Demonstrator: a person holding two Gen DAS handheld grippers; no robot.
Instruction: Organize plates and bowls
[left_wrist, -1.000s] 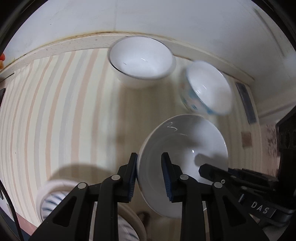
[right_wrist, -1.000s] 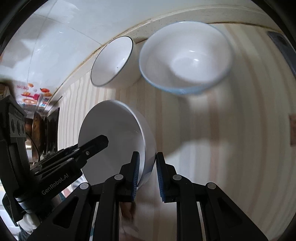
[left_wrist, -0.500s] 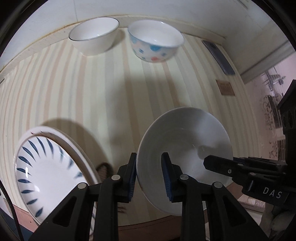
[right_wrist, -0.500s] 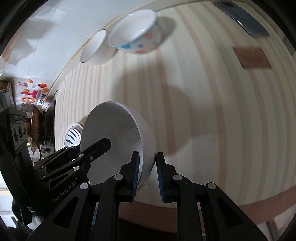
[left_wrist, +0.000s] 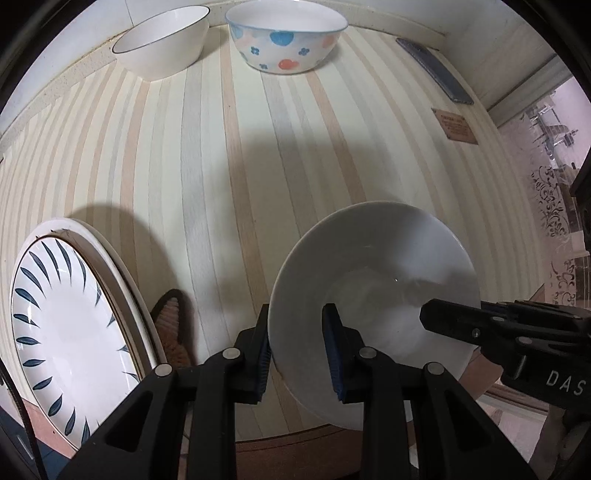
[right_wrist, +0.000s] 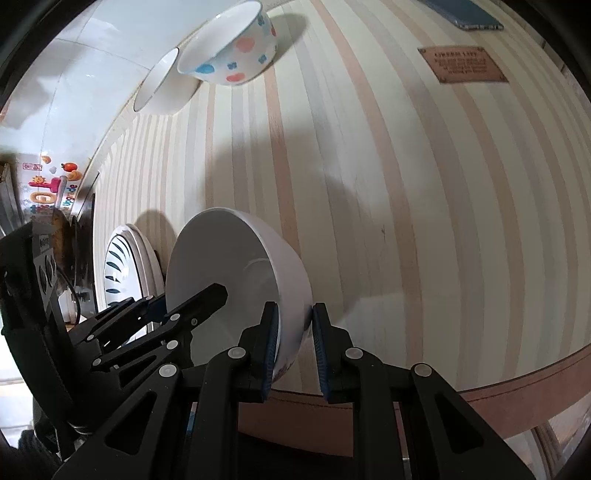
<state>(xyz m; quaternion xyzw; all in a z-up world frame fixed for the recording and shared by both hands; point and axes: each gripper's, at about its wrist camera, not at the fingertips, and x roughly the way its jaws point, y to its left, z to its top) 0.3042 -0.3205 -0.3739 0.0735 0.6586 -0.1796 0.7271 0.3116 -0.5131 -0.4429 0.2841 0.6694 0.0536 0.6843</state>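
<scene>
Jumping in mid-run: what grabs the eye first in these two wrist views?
A plain white bowl held tilted over the near edge of the striped table, with the left gripper and right gripper each pinching its rim from opposite sides. Next, the plate with blue leaf strokes at the left, stacked on another plate. At the far wall stand a spotted bowl and a dark-rimmed white bowl, side by side.

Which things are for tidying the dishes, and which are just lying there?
For the job:
white bowl, held by both hand-held grippers
spotted bowl
plain bowl
leaf plate

Just lying there:
phone
brown tag
</scene>
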